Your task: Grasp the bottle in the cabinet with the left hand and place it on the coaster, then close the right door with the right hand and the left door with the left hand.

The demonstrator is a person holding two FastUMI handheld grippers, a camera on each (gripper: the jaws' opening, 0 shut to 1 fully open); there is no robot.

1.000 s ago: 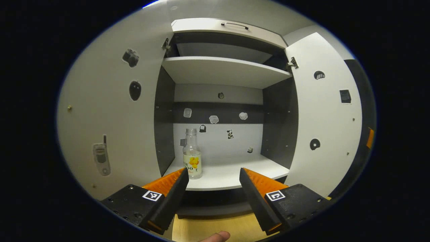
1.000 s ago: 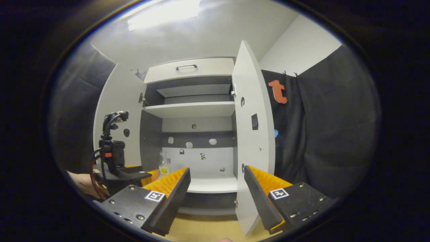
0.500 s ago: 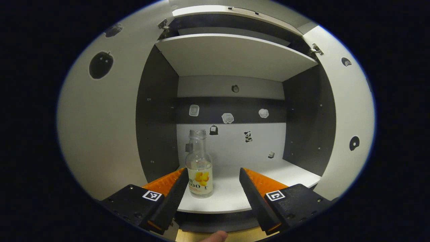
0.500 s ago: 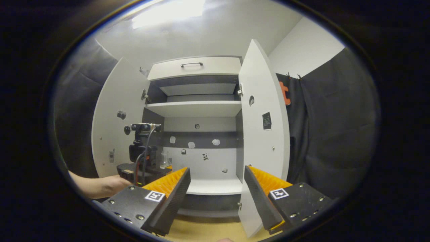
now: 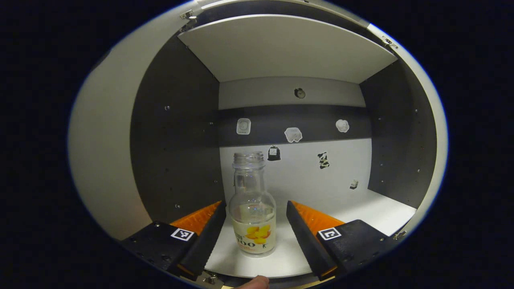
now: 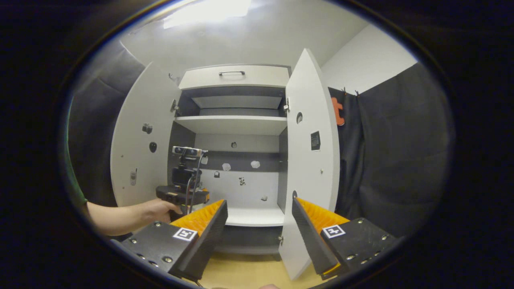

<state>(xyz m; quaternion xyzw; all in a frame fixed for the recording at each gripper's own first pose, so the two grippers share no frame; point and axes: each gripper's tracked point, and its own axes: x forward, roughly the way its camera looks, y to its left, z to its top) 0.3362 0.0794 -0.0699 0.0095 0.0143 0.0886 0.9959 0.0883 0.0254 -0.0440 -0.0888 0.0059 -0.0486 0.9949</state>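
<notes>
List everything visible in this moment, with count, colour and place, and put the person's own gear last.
Bottle: one, clear glass with a yellow-pictured label, upright on the lower cabinet shelf, between the left gripper's fingers, not yet clamped.
Cabinet: one, white with dark grey inner walls, both doors open.
Left door: one, white, swung open.
Right door: one, white, swung open.
Stickers: several, small, on the back wall.
Floor: wooden, below the cabinet.
Left gripper: black and orange, open around the bottle.
Right gripper: black and orange, open, back from the cabinet.
Hand: holds the left gripper.
</notes>
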